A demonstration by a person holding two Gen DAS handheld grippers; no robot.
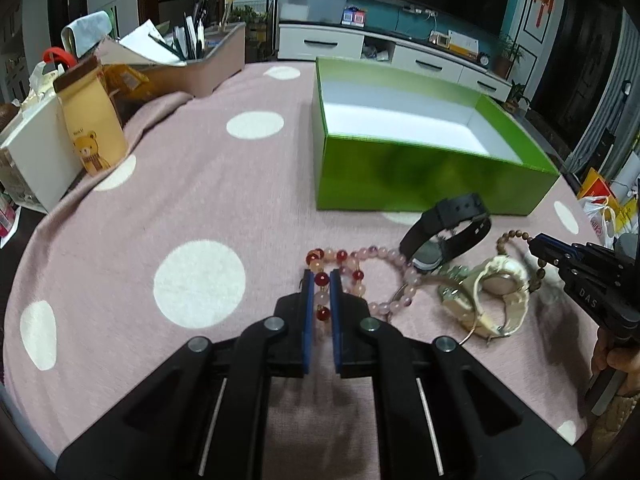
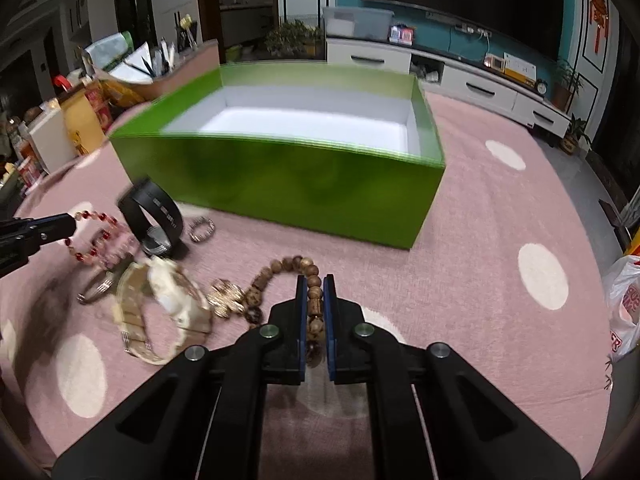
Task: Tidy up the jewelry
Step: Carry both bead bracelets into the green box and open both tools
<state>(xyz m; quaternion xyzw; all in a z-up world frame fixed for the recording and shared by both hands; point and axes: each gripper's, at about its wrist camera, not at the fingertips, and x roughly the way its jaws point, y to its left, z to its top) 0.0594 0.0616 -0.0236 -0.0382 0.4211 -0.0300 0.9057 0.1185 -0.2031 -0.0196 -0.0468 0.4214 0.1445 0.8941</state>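
My left gripper (image 1: pixel 321 276) is shut on a pink and red bead bracelet (image 1: pixel 362 258) lying on the pink dotted cloth. My right gripper (image 2: pixel 315 280) is shut on a brown wooden bead bracelet (image 2: pixel 280 270); it shows in the left wrist view (image 1: pixel 536 246) at the right. A black watch (image 1: pixel 448 228), a cream watch (image 1: pixel 496 292) and a greenish metal piece (image 1: pixel 454 278) lie between them. An open green box (image 1: pixel 420 168) with a white inside stands behind; it also shows in the right wrist view (image 2: pixel 280 176). A gold chain piece (image 2: pixel 228 296) and a small silver ring (image 2: pixel 202 230) lie near the watches.
At the far left stand a yellow bear carton (image 1: pixel 94 128), a white box (image 1: pixel 36 152) and a pink organiser with pens and papers (image 1: pixel 192 64). A white plastic bag (image 2: pixel 624 308) hangs at the table's right edge. A TV cabinet (image 1: pixel 400 54) is beyond the table.
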